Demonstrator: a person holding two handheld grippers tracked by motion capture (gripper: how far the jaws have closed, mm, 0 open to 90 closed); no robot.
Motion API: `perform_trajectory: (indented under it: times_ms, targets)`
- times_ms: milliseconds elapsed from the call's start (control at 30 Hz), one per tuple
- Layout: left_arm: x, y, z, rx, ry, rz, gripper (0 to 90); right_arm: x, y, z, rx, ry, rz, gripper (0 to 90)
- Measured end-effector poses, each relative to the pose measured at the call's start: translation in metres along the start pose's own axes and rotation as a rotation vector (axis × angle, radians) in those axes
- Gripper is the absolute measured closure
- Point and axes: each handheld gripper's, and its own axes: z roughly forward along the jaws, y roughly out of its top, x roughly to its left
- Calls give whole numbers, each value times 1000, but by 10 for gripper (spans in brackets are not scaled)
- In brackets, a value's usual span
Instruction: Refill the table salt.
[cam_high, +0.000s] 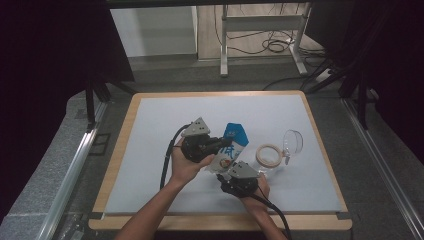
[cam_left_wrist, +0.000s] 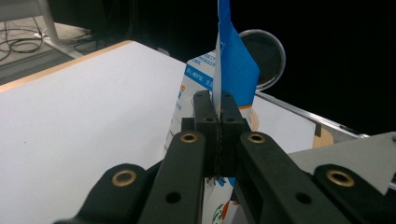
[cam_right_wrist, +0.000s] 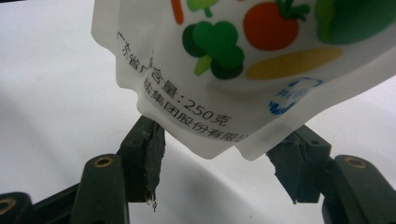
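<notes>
The pouch (cam_left_wrist: 223, 70) is pinched at its edge by the left tool (cam_left_wrist: 219, 109); its bottom corner hangs between the wide right tool (cam_right_wrist: 215, 163).

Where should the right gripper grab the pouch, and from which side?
Grip the pouch by its flat bottom corner, coming from below. The left gripper pinches its blue top seam, so it hangs, and that thin corner already dips between the right gripper's open jaws.
</notes>
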Motion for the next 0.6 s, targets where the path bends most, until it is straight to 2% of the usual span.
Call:
perform_trajectory:
  times_ms: [267, 367, 600]
  targets:
    - [-5, 1, -5, -20, -25, -5, 900, -2, -6, -2, -11, -31, -12, 387]
    - [-6, 1, -5, -17, -20, 4, 900, 0, -5, -2, -13, -37, -22, 381]
    - [-3, 1, -4, -16, -18, -9, 900, 0, -3, -6, -28, 3, 13, 421]
